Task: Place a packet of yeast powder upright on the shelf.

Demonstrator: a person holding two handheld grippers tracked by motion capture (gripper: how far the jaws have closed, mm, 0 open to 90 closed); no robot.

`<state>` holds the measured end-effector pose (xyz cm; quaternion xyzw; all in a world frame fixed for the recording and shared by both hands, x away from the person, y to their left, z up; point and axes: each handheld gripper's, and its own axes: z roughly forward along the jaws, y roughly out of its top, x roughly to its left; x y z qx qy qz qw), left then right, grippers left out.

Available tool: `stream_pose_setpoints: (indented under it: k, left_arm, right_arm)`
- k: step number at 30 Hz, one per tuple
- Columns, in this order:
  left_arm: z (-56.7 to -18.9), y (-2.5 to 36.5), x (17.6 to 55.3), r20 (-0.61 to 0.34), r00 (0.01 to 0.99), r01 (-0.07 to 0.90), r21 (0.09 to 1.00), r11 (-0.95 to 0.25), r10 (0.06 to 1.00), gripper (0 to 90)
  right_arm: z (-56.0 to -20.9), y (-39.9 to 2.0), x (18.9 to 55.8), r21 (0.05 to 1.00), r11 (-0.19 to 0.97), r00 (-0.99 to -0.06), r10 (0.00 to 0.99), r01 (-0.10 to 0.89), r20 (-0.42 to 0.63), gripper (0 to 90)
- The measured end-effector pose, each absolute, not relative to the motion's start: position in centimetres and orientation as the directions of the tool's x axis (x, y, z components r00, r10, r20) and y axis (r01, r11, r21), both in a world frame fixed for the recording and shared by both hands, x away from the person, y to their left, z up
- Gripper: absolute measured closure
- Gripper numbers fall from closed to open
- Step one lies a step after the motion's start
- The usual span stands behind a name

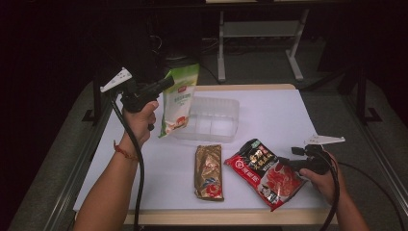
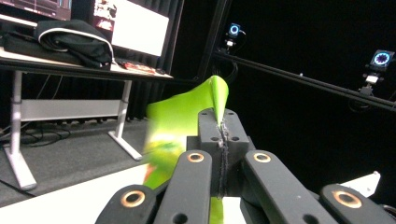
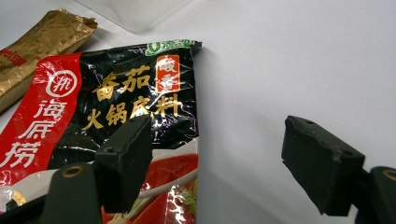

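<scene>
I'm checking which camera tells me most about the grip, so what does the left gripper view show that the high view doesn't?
The left gripper view alone shows the left gripper's black jaws pressed together on the top edge of the green plastic pouch.

The high view alone shows the clear plastic tray, gold foil packet, red-and-black soup-base packet and open right gripper.

Both show the lifted pouch and the white table.

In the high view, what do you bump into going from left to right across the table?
left gripper pinching the green packet → clear plastic tray → red and black packet → right gripper, open.
</scene>
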<state>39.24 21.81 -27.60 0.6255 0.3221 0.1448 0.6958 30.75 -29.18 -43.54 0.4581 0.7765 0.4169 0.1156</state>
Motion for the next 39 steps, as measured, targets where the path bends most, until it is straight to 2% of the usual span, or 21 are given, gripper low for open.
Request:
stream_pose_setpoints:
  k: [15, 29, 39]
  left_arm:
    - [-28.6, 19.5, 42.6, -0.284, 0.709, 0.226, 0.959, 0.173, 0.646, 89.9]
    - [-29.9, 17.8, 45.9, -0.21, 0.668, 0.182, 0.976, 0.118, 0.714, 89.9]
    - [-33.7, 18.0, 46.7, -0.212, 0.684, 0.176, 0.977, 0.124, 0.699, 89.7]
  right_arm:
    - [-43.7, -29.2, 30.7, 0.75, 0.238, -0.558, 0.804, 0.617, 0.204, 23.7]
    - [-43.7, -29.0, 30.6, 0.75, 0.248, -0.568, 0.798, 0.613, 0.201, 23.7]
    - [-43.8, -29.0, 30.6, 0.748, 0.253, -0.572, 0.796, 0.613, 0.199, 23.7]
